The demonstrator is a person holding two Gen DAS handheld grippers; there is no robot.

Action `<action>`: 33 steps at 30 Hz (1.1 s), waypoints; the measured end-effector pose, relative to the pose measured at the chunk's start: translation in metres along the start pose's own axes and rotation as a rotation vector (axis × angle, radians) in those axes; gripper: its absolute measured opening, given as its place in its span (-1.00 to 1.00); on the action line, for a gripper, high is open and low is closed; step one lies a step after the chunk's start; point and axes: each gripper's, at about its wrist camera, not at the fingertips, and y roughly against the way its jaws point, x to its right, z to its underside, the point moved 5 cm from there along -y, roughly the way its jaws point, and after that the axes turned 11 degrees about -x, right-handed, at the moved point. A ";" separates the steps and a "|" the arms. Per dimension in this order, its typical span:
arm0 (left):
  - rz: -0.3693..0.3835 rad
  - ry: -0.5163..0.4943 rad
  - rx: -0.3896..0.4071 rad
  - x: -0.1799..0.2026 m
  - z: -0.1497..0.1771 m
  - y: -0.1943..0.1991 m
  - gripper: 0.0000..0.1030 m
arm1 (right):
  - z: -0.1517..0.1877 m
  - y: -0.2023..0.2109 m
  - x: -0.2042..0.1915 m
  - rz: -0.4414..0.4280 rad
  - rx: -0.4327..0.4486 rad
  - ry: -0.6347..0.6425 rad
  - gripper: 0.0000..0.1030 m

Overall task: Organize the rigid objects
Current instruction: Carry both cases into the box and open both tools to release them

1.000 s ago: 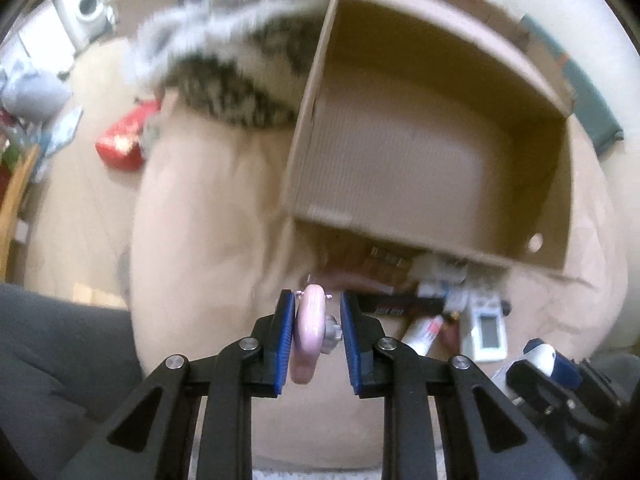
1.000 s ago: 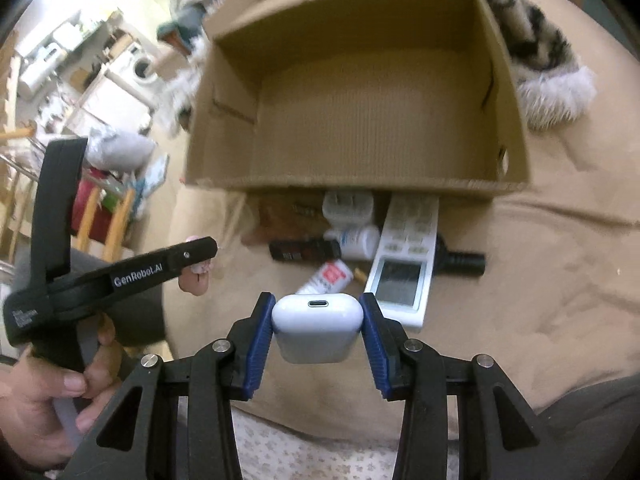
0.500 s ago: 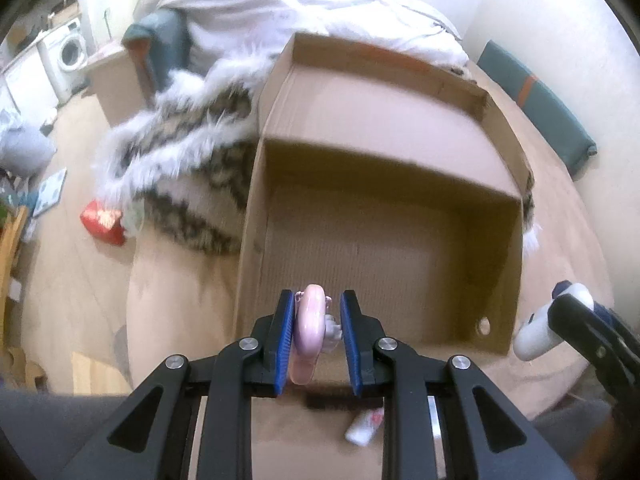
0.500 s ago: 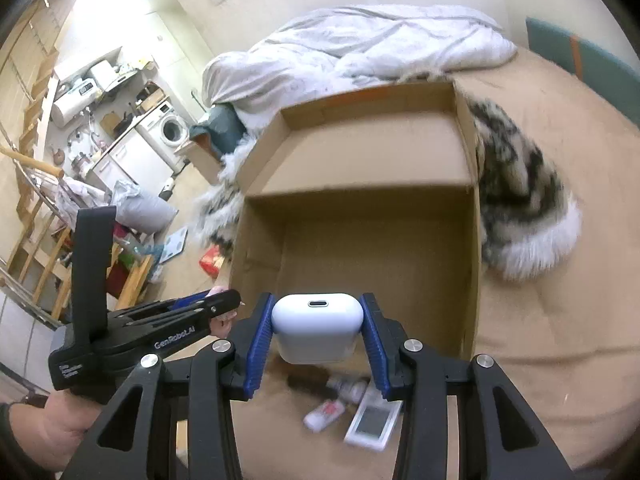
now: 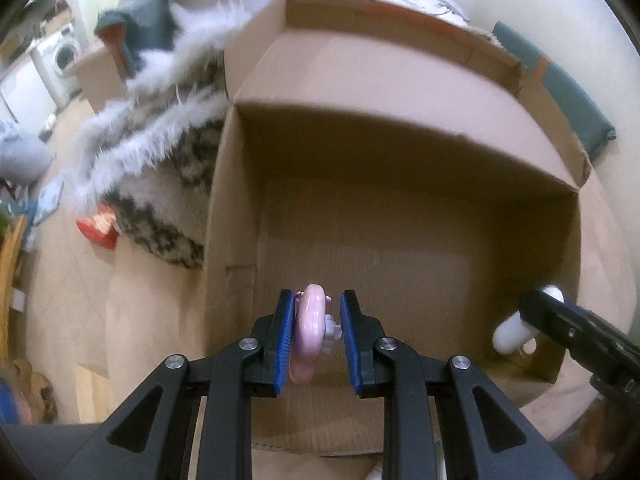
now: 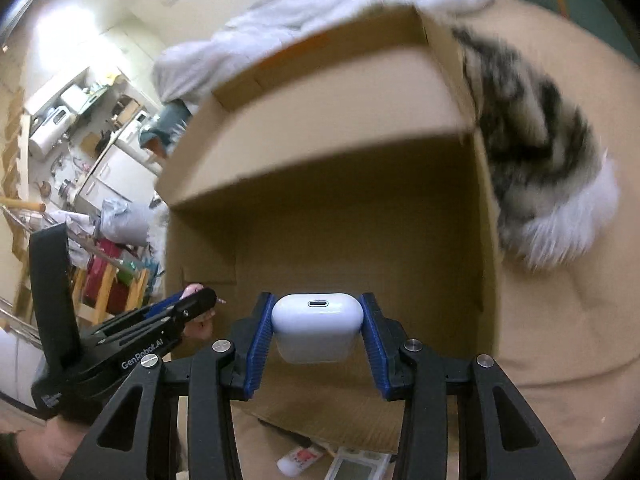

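We hold the pink toy (image 5: 309, 330) and white case (image 6: 318, 326) clenched in our jaws, both directly over the open cardboard box (image 5: 420, 240).

The large open brown cardboard box (image 5: 400, 208) is matt, its floor faintly ribbed. The small pink plastic piece (image 5: 307, 320) and rounded white plastic case (image 6: 318, 326) look smooth and glossy. Right of the box, the striped furry throw (image 6: 540, 168) is shaggy; the tan bedcover (image 6: 568, 320) is matt cloth.
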 end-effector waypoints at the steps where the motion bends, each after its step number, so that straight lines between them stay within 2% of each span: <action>1: 0.004 0.007 -0.010 -0.002 0.000 -0.004 -0.59 | -0.001 -0.004 0.000 0.013 -0.007 0.009 -0.13; 9: -0.036 -0.023 -0.012 -0.003 0.003 -0.016 -0.59 | -0.001 -0.036 0.009 0.095 -0.096 0.003 -0.13; 17: -0.044 -0.038 -0.020 0.002 0.008 -0.028 -0.59 | 0.005 -0.058 0.014 0.149 -0.176 -0.007 -0.13; 24: -0.058 -0.048 -0.016 0.011 0.009 -0.028 -0.59 | 0.003 -0.059 0.012 0.146 -0.165 -0.020 -0.13; 27: -0.051 -0.049 -0.006 0.013 0.008 -0.025 -0.59 | 0.004 -0.053 0.010 0.174 -0.136 0.008 -0.13; 31: -0.040 -0.066 0.004 0.016 0.008 -0.021 -0.59 | -0.002 -0.046 0.009 0.159 -0.101 0.006 -0.12; 33: -0.048 -0.076 0.008 0.016 0.008 -0.020 -0.57 | -0.003 -0.044 0.009 0.147 -0.089 -0.001 -0.03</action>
